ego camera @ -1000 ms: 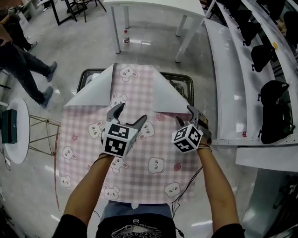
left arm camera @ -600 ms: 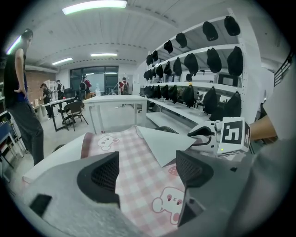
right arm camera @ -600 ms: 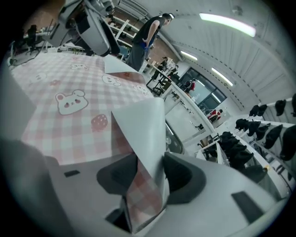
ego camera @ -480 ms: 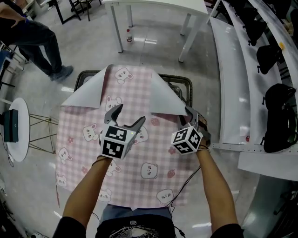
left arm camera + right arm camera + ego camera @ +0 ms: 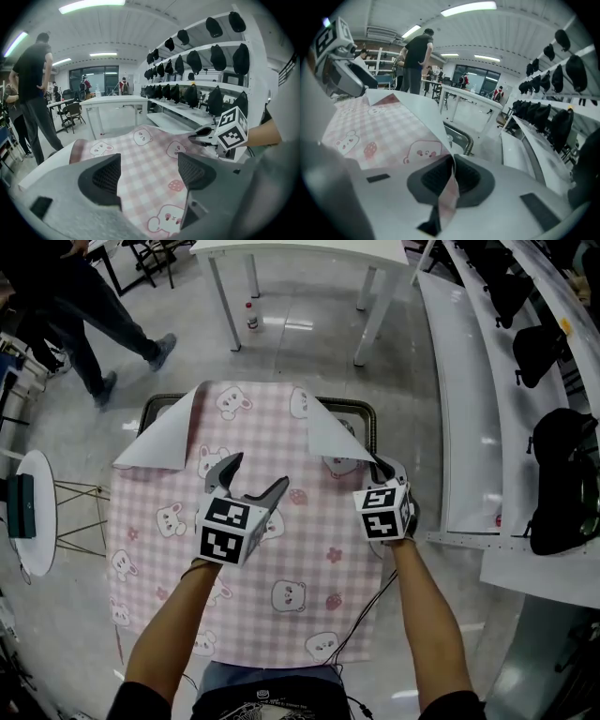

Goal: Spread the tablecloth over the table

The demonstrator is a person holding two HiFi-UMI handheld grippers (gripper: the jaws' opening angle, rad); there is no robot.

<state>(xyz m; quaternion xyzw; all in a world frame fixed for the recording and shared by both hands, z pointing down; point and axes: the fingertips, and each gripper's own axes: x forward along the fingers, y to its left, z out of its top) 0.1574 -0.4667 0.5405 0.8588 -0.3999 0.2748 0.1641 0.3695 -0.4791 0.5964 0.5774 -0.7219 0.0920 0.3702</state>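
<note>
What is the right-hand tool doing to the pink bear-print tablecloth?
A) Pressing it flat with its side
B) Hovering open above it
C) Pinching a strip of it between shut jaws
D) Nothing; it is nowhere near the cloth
C: in the right gripper view the right tool has just closed its jaws, and a strip of the tablecloth is clamped between them.

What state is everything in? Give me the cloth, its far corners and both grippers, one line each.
Tablecloth: lying over the table, pattern up, not fully spread.
Far left corner: folded back, white underside up.
Far right corner: folded back, white underside up, edge pinched.
Left gripper: open, fingers empty above the cloth.
Right gripper: fingers just closed, shut on the cloth's edge.
</note>
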